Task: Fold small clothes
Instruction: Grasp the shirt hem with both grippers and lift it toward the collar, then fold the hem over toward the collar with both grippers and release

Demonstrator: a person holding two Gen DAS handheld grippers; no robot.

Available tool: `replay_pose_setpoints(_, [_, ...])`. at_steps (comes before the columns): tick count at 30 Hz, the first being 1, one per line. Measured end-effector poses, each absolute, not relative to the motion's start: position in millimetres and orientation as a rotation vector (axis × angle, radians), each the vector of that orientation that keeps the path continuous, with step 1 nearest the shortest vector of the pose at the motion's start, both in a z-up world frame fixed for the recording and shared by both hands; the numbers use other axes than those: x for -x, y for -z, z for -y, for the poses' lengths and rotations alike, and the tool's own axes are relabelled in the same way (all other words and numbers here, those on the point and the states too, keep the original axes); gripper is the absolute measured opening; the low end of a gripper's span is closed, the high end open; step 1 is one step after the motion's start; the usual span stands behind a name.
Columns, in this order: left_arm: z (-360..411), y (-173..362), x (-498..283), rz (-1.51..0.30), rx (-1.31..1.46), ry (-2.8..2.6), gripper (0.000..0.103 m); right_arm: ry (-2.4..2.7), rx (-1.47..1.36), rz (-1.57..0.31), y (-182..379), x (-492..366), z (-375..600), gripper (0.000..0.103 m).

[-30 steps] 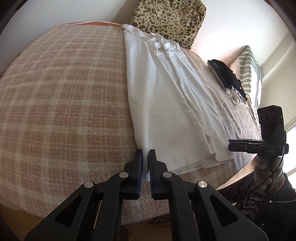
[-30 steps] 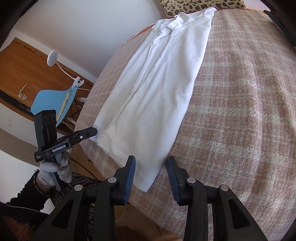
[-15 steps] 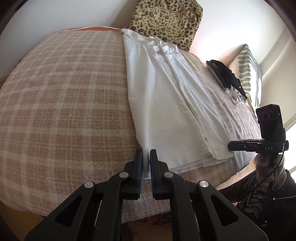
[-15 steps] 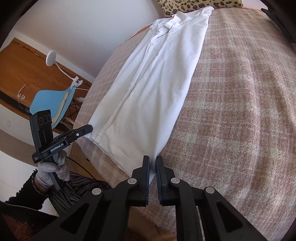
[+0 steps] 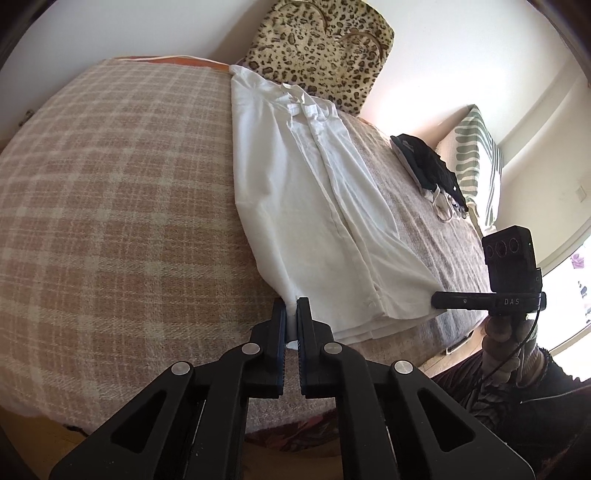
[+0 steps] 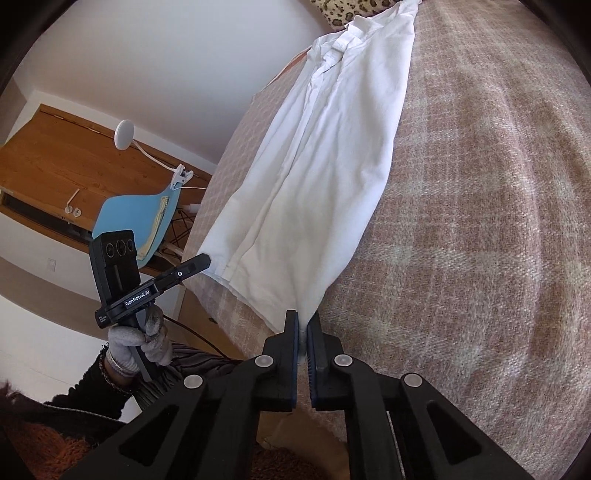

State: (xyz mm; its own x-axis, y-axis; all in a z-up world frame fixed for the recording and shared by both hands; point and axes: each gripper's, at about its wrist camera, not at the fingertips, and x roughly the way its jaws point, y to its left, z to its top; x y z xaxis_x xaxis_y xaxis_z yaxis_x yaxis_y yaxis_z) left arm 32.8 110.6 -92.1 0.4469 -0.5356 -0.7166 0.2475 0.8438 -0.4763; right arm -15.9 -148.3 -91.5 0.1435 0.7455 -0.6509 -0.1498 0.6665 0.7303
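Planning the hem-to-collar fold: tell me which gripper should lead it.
Neither leads, judging from here: left gripper and right gripper have each just closed their fingers on a hem corner of the white shirt, at opposite ends. Probably lift both together toward the collar.

A bed under a pink-and-cream plaid blanket (image 5: 110, 206) fills the room, white walls (image 5: 129, 26) behind it – a leopard-print cushion (image 5: 321, 48) at the head (propped upright), a bright window (image 5: 569, 295), a wooden desk (image 6: 62, 162) and a blue chair (image 6: 133, 214).
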Motion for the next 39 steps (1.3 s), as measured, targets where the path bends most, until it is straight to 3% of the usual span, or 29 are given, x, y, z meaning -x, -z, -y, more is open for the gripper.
replay_pose_setpoints(22, [-100.9,50.4,-106.6,-0.885,0.266,0.477,0.004,-0.669,-0.649,-1.158,70.1,-36.4,171.9,0.002])
replay_pose_setpoints(39, [-87.8,86.3,-177.2,-0.955,0.208,0.412,0.004,-0.537,-0.643,-1.213,103.8,-112.6,187.1,0.002])
